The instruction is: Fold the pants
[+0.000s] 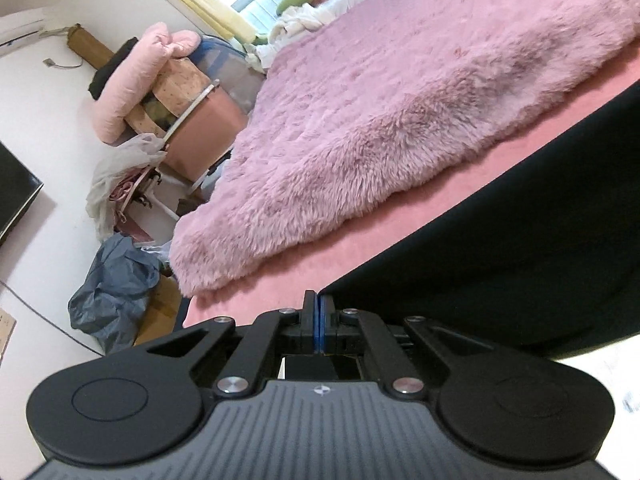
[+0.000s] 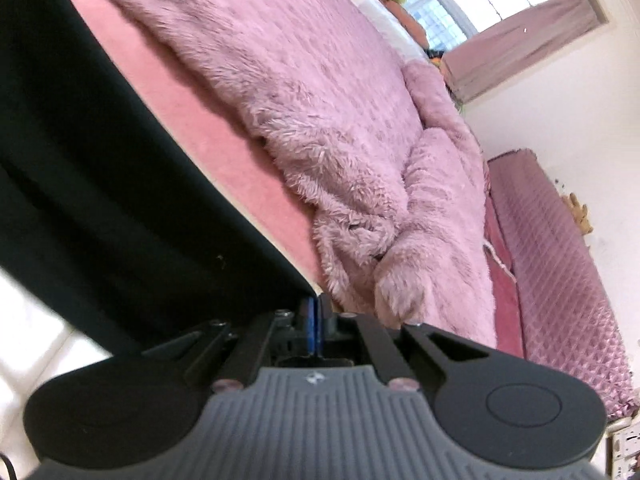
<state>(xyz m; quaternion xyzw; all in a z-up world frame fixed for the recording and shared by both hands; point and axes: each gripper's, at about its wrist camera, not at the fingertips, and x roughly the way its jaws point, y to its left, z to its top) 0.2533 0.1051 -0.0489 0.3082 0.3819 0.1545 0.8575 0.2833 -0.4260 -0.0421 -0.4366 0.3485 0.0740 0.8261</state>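
While both tools are pinched tight on corners of the black, smooth-fabric pants (image 1: pixel 500 216), the garment hangs as a taut dark sheet between them, so the step in hand looks like the lift that starts a fold. In the left wrist view the left gripper (image 1: pixel 319 304) has its jaws closed narrow on the cloth's edge, and the pants spread away toward two and three o'clock. In the right wrist view the right gripper (image 2: pixel 316 312) is likewise closed on an edge, with the fabric running off toward nine and ten o'clock. Beyond the cloth, at twelve o'clock, lie the flat pink bed sheet (image 1: pixel 360 248) and the shaggy mauve fur blanket (image 1: pixel 380 120). The next move probably calls for carrying both corners forward together, level and evenly tensioned, then laying the held edge down on the sheet without slack or twist.
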